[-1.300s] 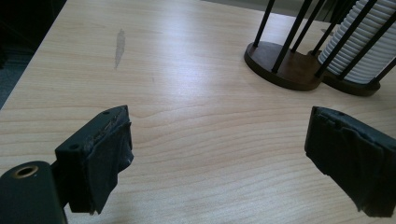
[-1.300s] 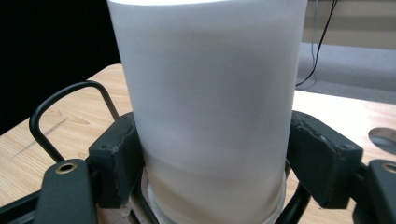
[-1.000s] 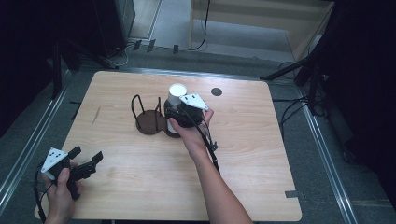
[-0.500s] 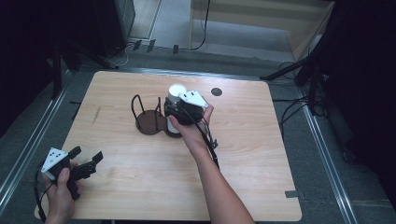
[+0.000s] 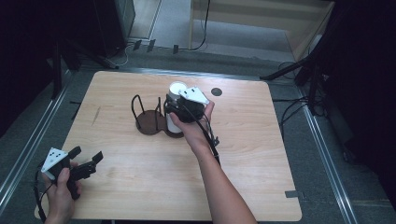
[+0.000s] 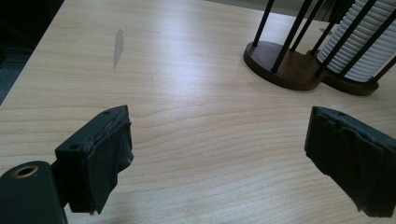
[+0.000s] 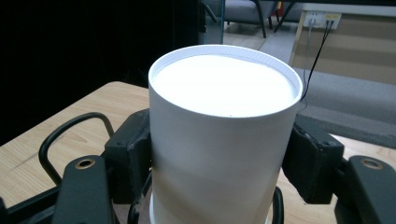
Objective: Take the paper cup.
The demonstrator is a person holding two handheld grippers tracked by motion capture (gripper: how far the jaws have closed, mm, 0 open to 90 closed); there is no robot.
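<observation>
Over rack (image 5: 152, 122), right tongs (image 7: 219, 163) gripping cup (image 7: 223, 140)

Your bench (image 5: 261, 154) is pale wood-grain, smooth with a soft sheen, one dull grey smear (image 6: 118, 44) on it. The rack (image 6: 299, 56) you're working at has a dark brown, wood-look base and thin black rods, likely metal. Your right gripper (image 7: 219, 158) has its jaws pressed on a white cup (image 7: 224, 140), matt and smooth, looks like paper. On your left gripper (image 6: 233, 158), the pads (image 6: 109, 154) look black, rubbery, worn and ragged.
</observation>
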